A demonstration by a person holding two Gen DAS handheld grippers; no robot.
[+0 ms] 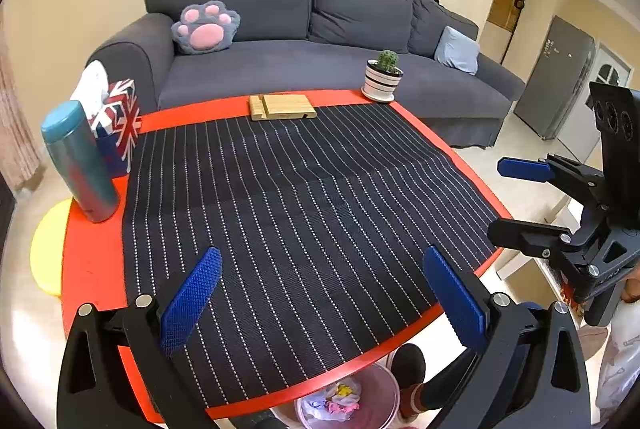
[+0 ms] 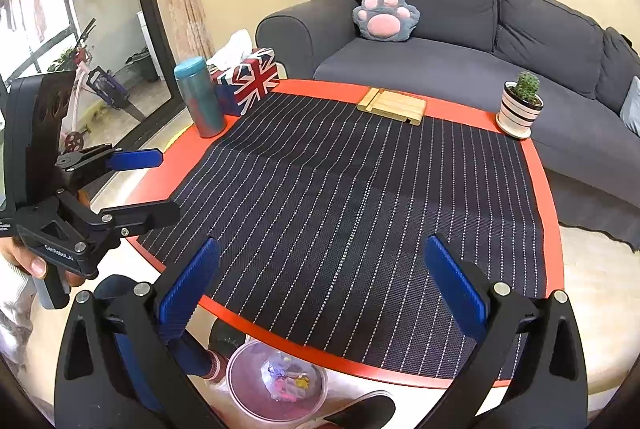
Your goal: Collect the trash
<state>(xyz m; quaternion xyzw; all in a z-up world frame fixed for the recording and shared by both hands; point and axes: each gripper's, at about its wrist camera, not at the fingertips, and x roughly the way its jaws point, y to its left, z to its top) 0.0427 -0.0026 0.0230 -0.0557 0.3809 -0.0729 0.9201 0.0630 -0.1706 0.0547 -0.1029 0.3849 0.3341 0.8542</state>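
A pink translucent bin [image 1: 372, 399] stands on the floor under the table's near edge, with crumpled wrappers [image 1: 334, 403] inside; it also shows in the right wrist view [image 2: 276, 381]. My left gripper [image 1: 320, 303] is open and empty above the near edge of the striped mat [image 1: 304, 213]. My right gripper [image 2: 320, 293] is open and empty above the mat's near edge too. Each gripper shows in the other's view, the right one [image 1: 516, 197] beyond the table's right edge, the left one [image 2: 156, 185] beyond its left edge. I see no loose trash on the mat.
On the red table [image 2: 554, 189] stand a teal bottle [image 2: 199, 97], a Union Jack tissue box [image 2: 250, 79], a wooden stand [image 2: 394, 105] and a potted cactus [image 2: 520, 105]. A grey sofa [image 2: 440, 41] lies behind. A yellow stool [image 1: 50, 249] is at left.
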